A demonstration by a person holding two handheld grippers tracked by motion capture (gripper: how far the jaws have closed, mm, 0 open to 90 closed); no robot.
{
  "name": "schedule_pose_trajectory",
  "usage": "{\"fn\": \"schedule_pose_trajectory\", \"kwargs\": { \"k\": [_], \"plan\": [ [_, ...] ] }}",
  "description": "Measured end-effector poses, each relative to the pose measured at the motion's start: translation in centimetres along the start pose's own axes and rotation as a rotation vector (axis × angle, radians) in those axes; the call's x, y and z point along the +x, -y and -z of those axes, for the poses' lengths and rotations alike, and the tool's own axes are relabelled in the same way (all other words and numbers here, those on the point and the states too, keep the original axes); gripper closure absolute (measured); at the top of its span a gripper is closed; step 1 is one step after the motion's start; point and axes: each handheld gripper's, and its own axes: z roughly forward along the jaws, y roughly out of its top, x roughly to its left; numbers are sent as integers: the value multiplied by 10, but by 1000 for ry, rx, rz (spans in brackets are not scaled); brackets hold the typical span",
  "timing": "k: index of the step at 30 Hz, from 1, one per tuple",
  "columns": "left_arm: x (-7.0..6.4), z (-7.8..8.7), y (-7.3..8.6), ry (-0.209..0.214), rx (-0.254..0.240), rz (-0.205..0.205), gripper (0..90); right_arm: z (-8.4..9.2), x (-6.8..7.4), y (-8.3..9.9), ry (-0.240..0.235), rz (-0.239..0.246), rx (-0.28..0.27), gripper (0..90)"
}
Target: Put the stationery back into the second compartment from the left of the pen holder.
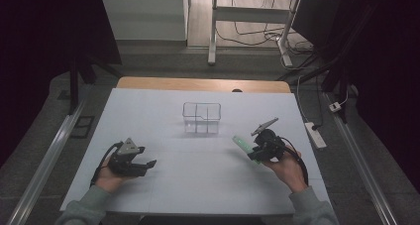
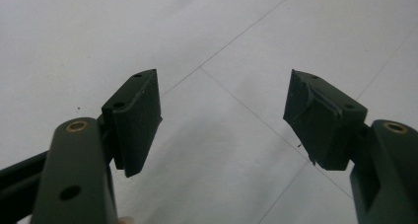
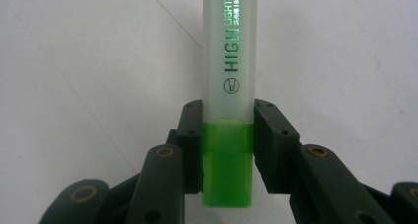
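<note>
We've got the right gripper [image 3: 227, 150] clamped on the green highlighter [image 3: 227, 86] near its cap, above the worktop [image 1: 198, 185]: light, stiff, slick plastic. Left gripper [image 2: 222, 120] gapes empty.

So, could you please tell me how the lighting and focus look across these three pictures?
High view: dim and soft; surroundings nearly black, the white table is the brightest area, and the clear divided container shows faintly. Left gripper view: even light, the left gripper slightly soft, thin lines on the table readable. Right gripper view: the green highlighter looks sharp, its printed lettering legible, no strong glare.
</note>
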Motion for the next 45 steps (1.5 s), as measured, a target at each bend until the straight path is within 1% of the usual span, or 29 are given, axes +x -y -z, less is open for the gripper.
{"fn": "schedule_pose_trajectory", "kwargs": {
  "k": [7, 9, 11, 18, 25, 32, 39, 43, 45],
  "plan": [
    [-1, -1, -1, 5, 3, -4, 298, 0, 8, -6, -27, 31, -22, 665],
    [-3, -1, -2, 4, 4, -13, 297, -1, 10, -7, -38, 35, -28, 665],
    [-5, -1, -3, 2, 6, -24, 297, -2, 12, -8, -40, 44, -33, 665],
    [-10, -2, -6, 3, 14, -53, 300, -5, 21, -14, -60, 69, -32, 665],
    [-17, -3, -11, 15, 19, -92, 299, -14, 32, -24, -84, 113, -28, 665],
    [-20, -4, -12, 26, 21, -102, 298, -22, 44, -34, -102, 147, -21, 665],
    [-20, -3, -13, 26, 20, -100, 297, -28, 54, -43, -113, 179, -21, 665],
    [-22, -3, -15, 29, 16, -106, 296, -31, 59, -48, -124, 191, -20, 664],
    [-24, -4, -18, 33, 15, -111, 296, -33, 62, -50, -130, 205, -16, 664]
  ]
}}
